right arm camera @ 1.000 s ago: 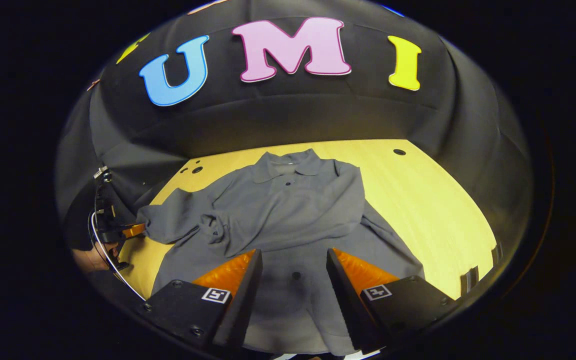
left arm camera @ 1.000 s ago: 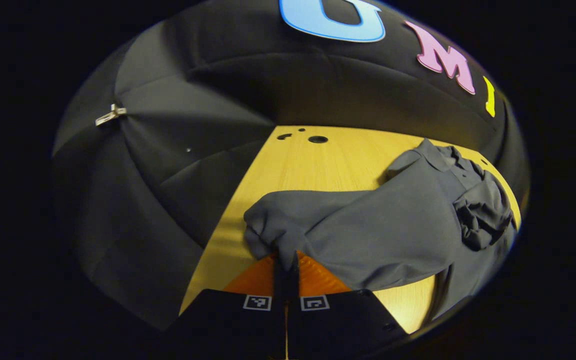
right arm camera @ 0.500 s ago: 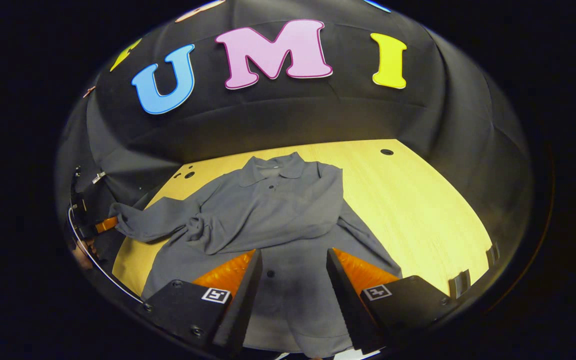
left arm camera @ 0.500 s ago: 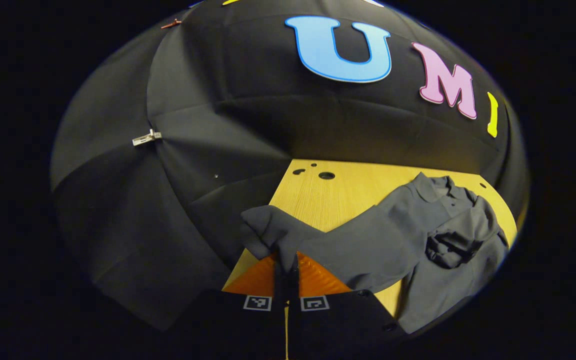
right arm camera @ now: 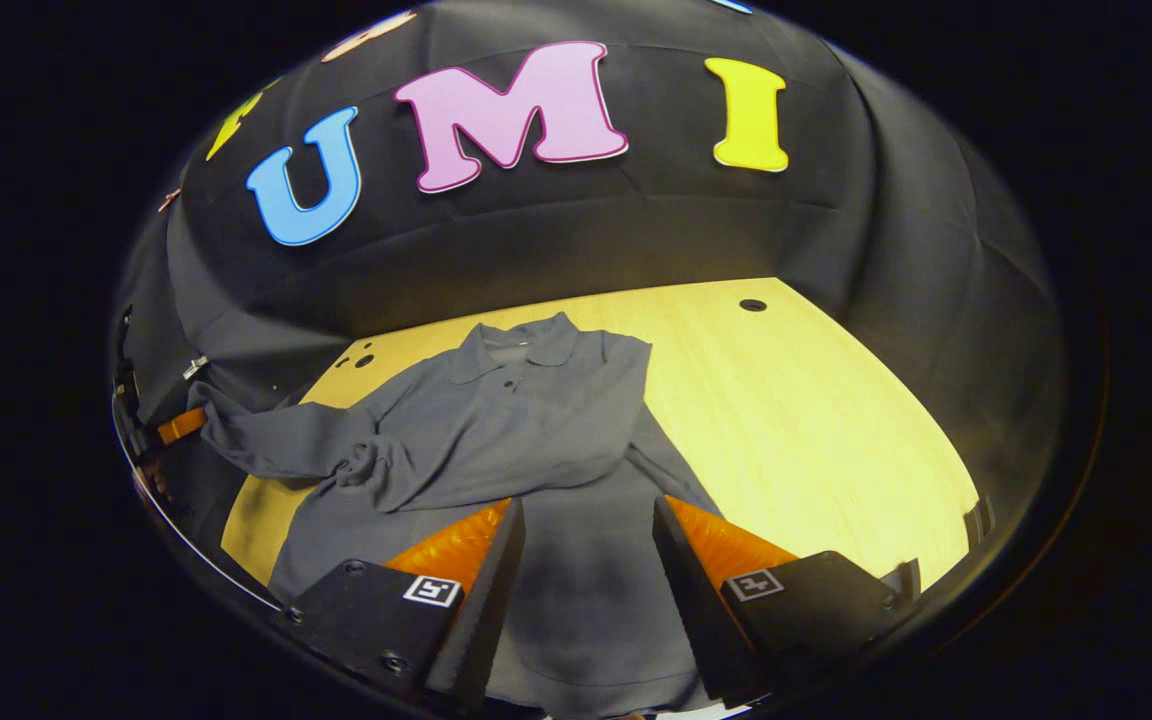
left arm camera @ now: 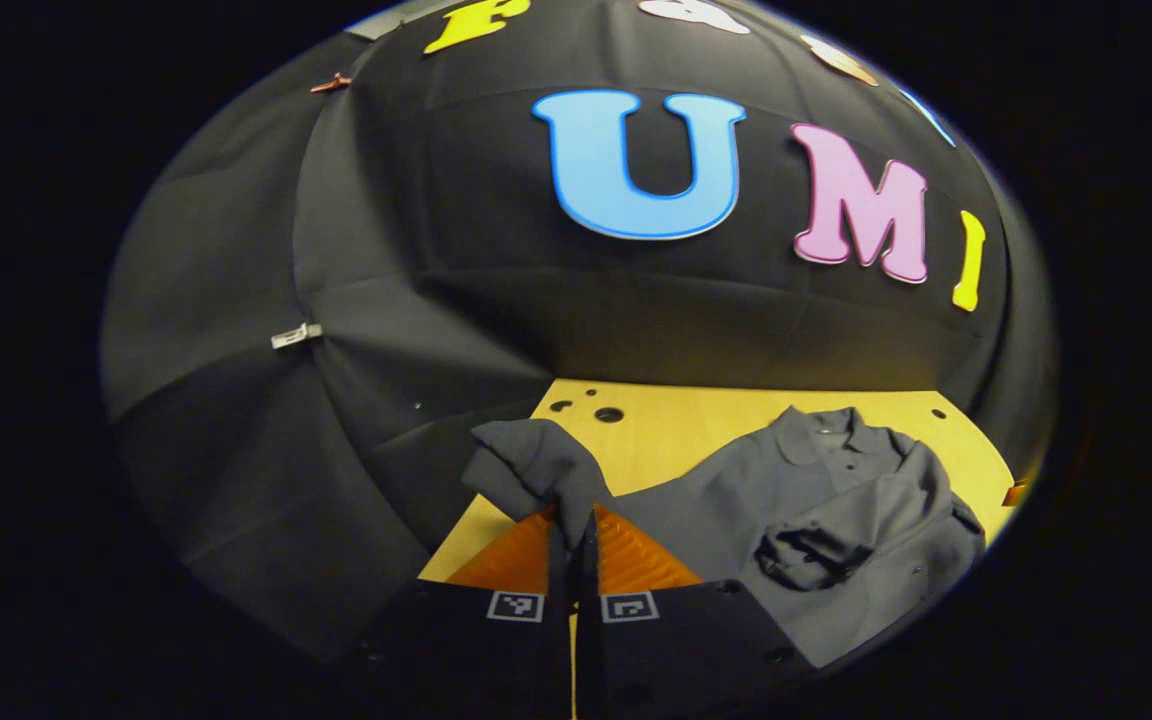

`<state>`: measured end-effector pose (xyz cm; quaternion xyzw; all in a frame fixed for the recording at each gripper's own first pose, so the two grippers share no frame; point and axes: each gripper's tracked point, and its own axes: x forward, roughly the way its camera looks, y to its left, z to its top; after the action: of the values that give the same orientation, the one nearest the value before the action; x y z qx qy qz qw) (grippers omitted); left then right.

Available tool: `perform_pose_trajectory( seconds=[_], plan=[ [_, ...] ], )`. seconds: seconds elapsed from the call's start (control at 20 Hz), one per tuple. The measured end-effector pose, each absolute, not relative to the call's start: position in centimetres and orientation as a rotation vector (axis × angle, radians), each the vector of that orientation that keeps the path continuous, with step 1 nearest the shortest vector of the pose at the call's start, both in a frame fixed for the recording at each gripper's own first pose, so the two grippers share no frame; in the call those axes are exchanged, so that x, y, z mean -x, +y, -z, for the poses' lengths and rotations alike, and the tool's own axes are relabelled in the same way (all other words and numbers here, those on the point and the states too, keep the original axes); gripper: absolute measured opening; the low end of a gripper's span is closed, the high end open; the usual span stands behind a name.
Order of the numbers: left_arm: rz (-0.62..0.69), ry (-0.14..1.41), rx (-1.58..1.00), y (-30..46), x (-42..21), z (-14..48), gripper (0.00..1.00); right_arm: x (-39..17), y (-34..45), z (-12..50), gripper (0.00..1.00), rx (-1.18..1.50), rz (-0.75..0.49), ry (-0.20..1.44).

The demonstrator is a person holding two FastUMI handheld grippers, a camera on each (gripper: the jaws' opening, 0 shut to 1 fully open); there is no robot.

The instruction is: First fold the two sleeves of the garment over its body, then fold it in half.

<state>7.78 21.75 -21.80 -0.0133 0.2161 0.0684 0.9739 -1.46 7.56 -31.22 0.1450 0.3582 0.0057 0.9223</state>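
Observation:
A grey long-sleeved polo shirt (right arm camera: 526,440) lies on the yellow wooden table (right arm camera: 816,420), collar toward the booth wall. One sleeve (right arm camera: 536,465) is folded across its chest, its cuff bunched (left arm camera: 801,555). My left gripper (left arm camera: 573,530) is shut on the cuff of the other sleeve (left arm camera: 536,470) and holds it lifted off the table's left edge. In the right gripper view that sleeve (right arm camera: 276,445) stretches up to the left gripper (right arm camera: 176,425) at the far left. My right gripper (right arm camera: 586,530) hovers open above the shirt's lower body, nothing between its fingers.
The table's far part has small round holes (left arm camera: 608,414) (right arm camera: 752,305). Bare tabletop lies to the right of the shirt in the right gripper view. The black cloth wall (right arm camera: 556,230) closes in the back and sides.
My left gripper has risen and drawn the gripped sleeve up and outward past the table's left edge. The right gripper has drifted slightly, staying open over the shirt.

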Motion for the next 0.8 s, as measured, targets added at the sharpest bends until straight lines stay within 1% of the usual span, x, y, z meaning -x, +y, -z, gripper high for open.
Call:
perform_pose_trajectory(
  seconds=[0.15,0.2,0.25,0.45,0.65,0.8],
  plan=[
    [-0.051,0.393,0.013,16.7,-8.4,19.6,0.06,2.1,5.4,31.6,0.81,-0.302,0.007,0.733],
    [-0.022,0.381,0.016,14.8,-8.7,19.1,0.04,2.4,4.7,31.6,0.81,-0.303,0.013,0.733],
    [0.005,0.373,0.020,13.0,-9.1,18.6,0.07,2.7,3.9,31.7,0.81,-0.303,0.023,0.731],
    [0.107,0.371,0.044,5.7,-10.0,17.8,0.07,3.6,0.7,31.9,0.81,-0.315,0.062,0.723],
    [0.208,0.391,0.055,-1.9,-10.3,18.2,0.07,4.7,-2.5,32.5,0.81,-0.336,0.100,0.725],
    [0.282,0.417,0.040,-7.6,-10.5,19.7,0.07,5.5,-4.5,33.3,0.81,-0.341,0.114,0.735]
  ],
)
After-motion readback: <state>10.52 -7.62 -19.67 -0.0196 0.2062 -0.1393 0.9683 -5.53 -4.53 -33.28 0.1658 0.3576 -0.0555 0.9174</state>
